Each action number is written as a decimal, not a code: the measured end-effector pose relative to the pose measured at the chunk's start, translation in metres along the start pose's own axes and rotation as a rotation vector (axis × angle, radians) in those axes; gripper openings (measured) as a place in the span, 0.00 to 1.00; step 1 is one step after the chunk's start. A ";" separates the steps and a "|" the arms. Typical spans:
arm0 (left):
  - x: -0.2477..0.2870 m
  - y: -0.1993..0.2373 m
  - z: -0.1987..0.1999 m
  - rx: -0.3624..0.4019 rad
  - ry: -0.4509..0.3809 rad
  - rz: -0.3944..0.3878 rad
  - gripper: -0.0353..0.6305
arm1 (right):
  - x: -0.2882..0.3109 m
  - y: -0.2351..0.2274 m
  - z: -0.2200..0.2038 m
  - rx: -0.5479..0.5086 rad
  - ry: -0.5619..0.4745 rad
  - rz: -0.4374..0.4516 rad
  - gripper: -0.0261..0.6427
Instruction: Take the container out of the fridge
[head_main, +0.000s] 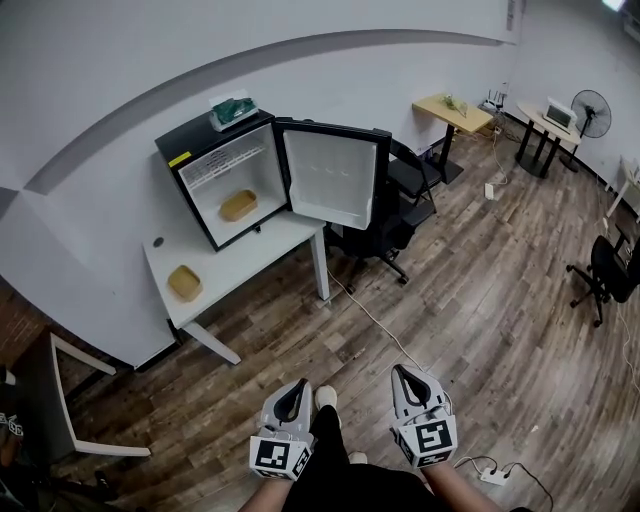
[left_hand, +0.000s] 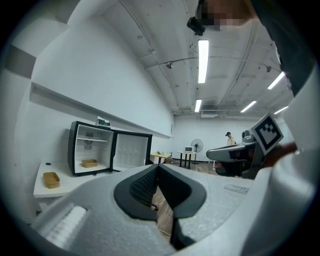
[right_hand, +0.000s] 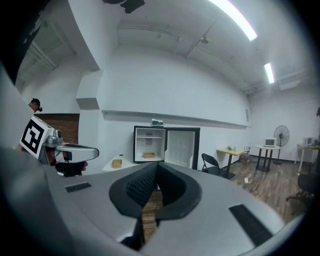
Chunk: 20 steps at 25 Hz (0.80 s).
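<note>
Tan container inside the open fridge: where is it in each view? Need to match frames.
Head view: container in the upper left of the picture.
Left gripper view: container left of centre, a little below mid-height.
Right gripper view: container just left of centre, a little below mid-height.
Shared landmark: the open fridge door, just right of it in all three.

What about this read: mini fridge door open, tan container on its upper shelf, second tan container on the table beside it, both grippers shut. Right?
Not quite. The tan container sits on the mini fridge floor, below the shelf, as the left gripper view shows. The rest holds: door open, second tan container on the table, left gripper and right gripper shut.
</note>
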<state>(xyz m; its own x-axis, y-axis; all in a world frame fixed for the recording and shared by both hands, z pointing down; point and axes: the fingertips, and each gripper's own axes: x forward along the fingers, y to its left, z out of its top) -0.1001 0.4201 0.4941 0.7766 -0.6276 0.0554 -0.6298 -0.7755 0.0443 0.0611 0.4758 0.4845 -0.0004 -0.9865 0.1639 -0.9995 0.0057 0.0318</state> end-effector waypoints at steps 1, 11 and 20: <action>0.009 0.002 0.001 -0.005 -0.002 -0.010 0.08 | 0.006 -0.004 0.002 0.003 0.003 -0.003 0.04; 0.108 0.086 0.020 -0.013 -0.006 -0.010 0.08 | 0.134 -0.030 0.038 -0.031 0.023 0.005 0.04; 0.207 0.192 0.045 -0.024 -0.039 -0.011 0.08 | 0.264 -0.044 0.068 -0.065 0.045 -0.015 0.04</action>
<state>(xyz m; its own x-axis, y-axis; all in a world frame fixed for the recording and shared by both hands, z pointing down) -0.0596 0.1383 0.4688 0.7832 -0.6215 0.0155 -0.6210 -0.7808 0.0682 0.1032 0.2036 0.4594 0.0172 -0.9781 0.2072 -0.9952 0.0033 0.0981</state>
